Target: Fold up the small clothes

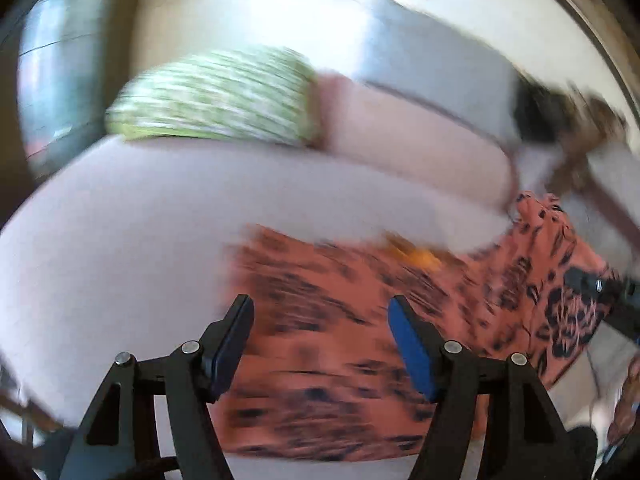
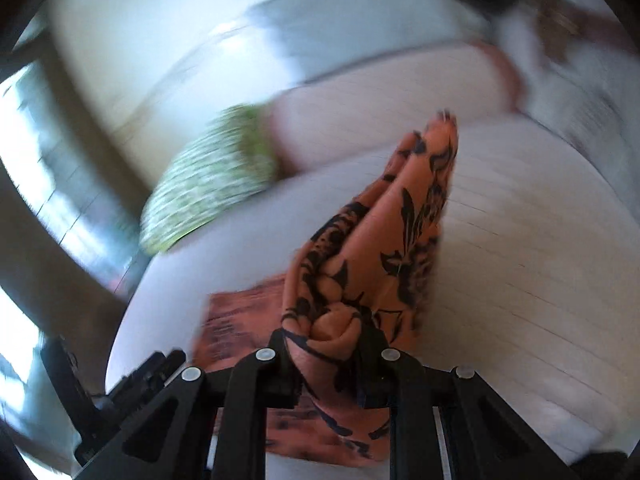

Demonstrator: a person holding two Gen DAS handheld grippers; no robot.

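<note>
An orange garment with a black floral print [image 1: 320,360] lies on a white padded surface [image 1: 140,220]. My left gripper [image 1: 320,304] hovers over its blurred left part, open, with nothing between the blue pads. My right gripper [image 2: 326,334] is shut on a bunched fold of the same garment [image 2: 400,220]. That fold is lifted off the surface and stretches away from the fingers in a narrow peak. In the left wrist view the raised part of the cloth stands at the right, with a black gripper frame [image 1: 600,284] at its edge.
A green-and-white patterned pillow [image 1: 216,96] [image 2: 208,184] lies at the far side, beside a pale pink cushion [image 1: 408,140] [image 2: 380,92]. The white surface [image 2: 520,240] spreads to the right of the garment. Both views are smeared by motion.
</note>
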